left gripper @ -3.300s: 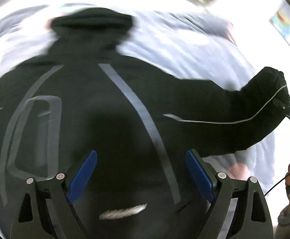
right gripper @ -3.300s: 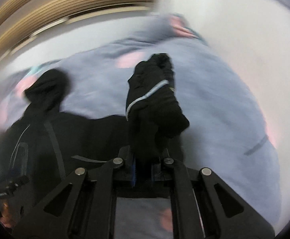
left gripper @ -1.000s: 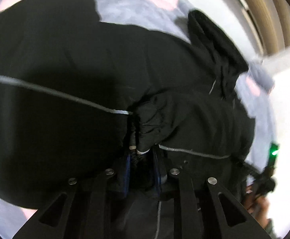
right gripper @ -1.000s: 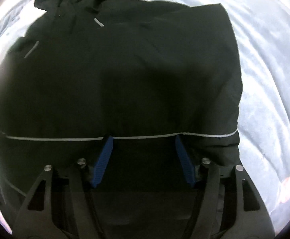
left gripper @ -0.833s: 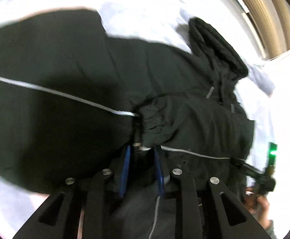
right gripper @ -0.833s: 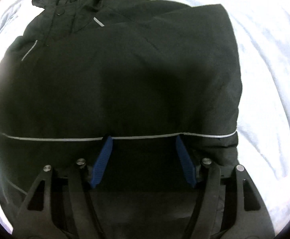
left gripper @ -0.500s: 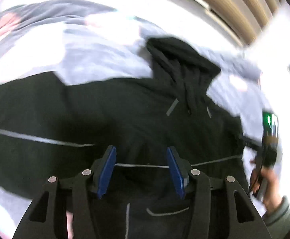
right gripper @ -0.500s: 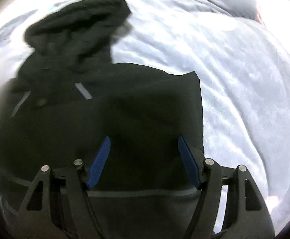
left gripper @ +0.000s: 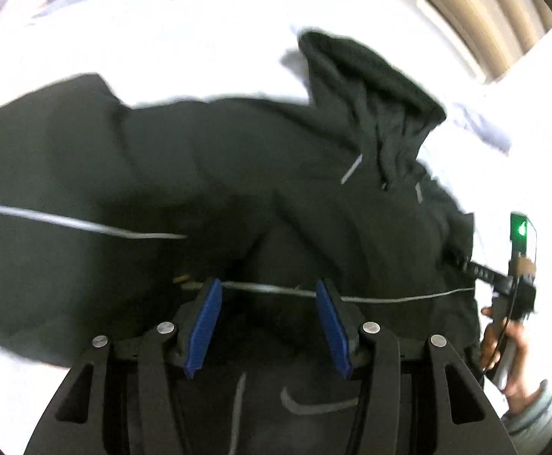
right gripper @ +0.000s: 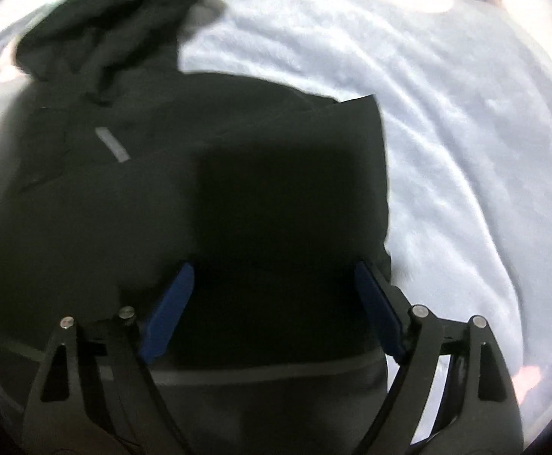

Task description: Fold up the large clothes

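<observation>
Left wrist view first: the black hooded jacket (left gripper: 207, 174) lies spread on the pale blanket (left gripper: 169, 30), its long axis running from the hem below the camera up and to the right toward the hood (left gripper: 374, 87). The left sleeve stretches out to the far left, a thin reflective stripe (left gripper: 78, 225) along it. The left gripper (left gripper: 268, 322) hovers above the chest, blue pads spread with nothing between them, the jacket lying straight ahead and below. Its jaws have just been opening, and no cloth hangs from either pad. A pale swoosh-shaped logo (left gripper: 313, 405) shows on the fabric between the gripper's arms; no lettering there can be read. Further right, the person's hand (left gripper: 503, 345) grips the other tool, whose black bar carries small white letters too blurred to make out, with a green light (left gripper: 520, 229) lit above.

Right wrist view now: the right gripper (right gripper: 272, 311) hangs over the jacket's right half, which ends in a straight folded edge (right gripper: 383, 189) against the blanket. Its jaws have just been opening too, now spread wide with only dark fabric below, untouched. Both grippers sit about equally near; I judge the outstretched left sleeve is the left one's job.
</observation>
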{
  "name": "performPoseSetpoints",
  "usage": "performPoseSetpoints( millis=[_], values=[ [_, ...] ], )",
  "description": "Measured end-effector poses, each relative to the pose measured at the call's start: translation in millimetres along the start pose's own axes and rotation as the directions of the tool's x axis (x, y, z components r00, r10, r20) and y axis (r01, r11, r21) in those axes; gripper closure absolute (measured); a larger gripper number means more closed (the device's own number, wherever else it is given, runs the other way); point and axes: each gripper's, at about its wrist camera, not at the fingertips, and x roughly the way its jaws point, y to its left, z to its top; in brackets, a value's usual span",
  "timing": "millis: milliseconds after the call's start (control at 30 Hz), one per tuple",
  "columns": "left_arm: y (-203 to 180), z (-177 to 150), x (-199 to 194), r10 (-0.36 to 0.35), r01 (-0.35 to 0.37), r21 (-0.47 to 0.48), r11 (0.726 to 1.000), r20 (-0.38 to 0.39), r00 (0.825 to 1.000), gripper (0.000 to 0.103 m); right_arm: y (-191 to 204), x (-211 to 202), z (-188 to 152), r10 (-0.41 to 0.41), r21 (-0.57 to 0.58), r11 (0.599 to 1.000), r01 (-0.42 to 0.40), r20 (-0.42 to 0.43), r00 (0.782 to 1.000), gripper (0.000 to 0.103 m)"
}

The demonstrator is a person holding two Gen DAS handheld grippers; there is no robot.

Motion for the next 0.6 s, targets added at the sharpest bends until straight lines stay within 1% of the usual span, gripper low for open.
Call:
performPoseSetpoints(
  millis=[33, 67, 167, 233, 267, 333, 367, 433, 500, 567, 600],
  values=[
    [11.2, -4.9, -20.8, 0.01, -0.009, -0.014, 1.0, 0.028, 1.0, 0.049, 0.8, -7.3, -5.1, 0.013, -0.003, 1.0, -0.013, 0.012, 1.0, 0.019],
    [17.7, -8.3, -31.1, 0.021, -0.02, -0.028, 0.999, 0.041, 0.999, 0.049, 2.4, -17.0, -14.6, 0.03, -0.008, 1.0, -0.03, 0.022, 0.999, 0.018],
    [60.8, -21.1, -74.6, 0.093, -0.084, -0.102, 0.991, 0.084, 0.992, 0.049, 13.3, -36.3, -50.0, 0.093, -0.031, 0.995, -0.093, -0.002, 0.996, 0.018],
    [99.7, -29.8, -102.3, 0.169, -0.15, -0.169, 0.974, 0.104, 0.98, 0.049, 24.8, -42.5, -70.5, 0.096, -0.056, 0.994, -0.097, -0.024, 0.995, 0.018],
    [116.2, -33.0, -112.1, 0.19, -0.167, -0.195, 0.967, 0.111, 0.975, 0.049, 32.4, -42.5, -77.7, 0.094, -0.069, 0.993, -0.097, -0.04, 0.995, 0.018],
    [158.1, -37.6, -137.1, 0.25, -0.207, -0.279, 0.938, 0.128, 0.96, 0.049, 45.0, -44.4, -89.8, 0.111, -0.085, 0.99, -0.116, -0.067, 0.992, 0.019],
    [174.2, -38.4, -147.1, 0.271, -0.218, -0.312, 0.925, 0.138, 0.953, 0.049, 55.5, -45.9, -97.7, 0.128, -0.101, 0.985, -0.136, -0.083, 0.988, 0.019],
    [208.4, -39.1, -166.3, 0.311, -0.233, -0.379, 0.895, 0.161, 0.937, 0.049, 74.7, -47.3, -106.7, 0.125, -0.155, 0.978, -0.138, -0.092, 0.988, 0.019],
    [246.5, -37.1, -185.5, 0.339, -0.223, -0.456, 0.862, 0.191, 0.921, 0.049, 91.3, -43.7, -112.9, 0.102, -0.202, 0.972, -0.122, -0.103, 0.989, 0.018],
    [277.0, -32.0, -192.8, 0.349, -0.199, -0.518, 0.832, 0.209, 0.914, 0.048, 105.3, -33.0, -121.5, 0.098, -0.221, 0.967, -0.13, -0.147, 0.984, 0.018],
    [295.0, -28.7, -194.8, 0.344, -0.176, -0.55, 0.816, 0.218, 0.913, 0.048, 110.1, -26.0, -124.8, 0.09, -0.226, 0.966, -0.127, -0.166, 0.982, 0.018]
  ],
)
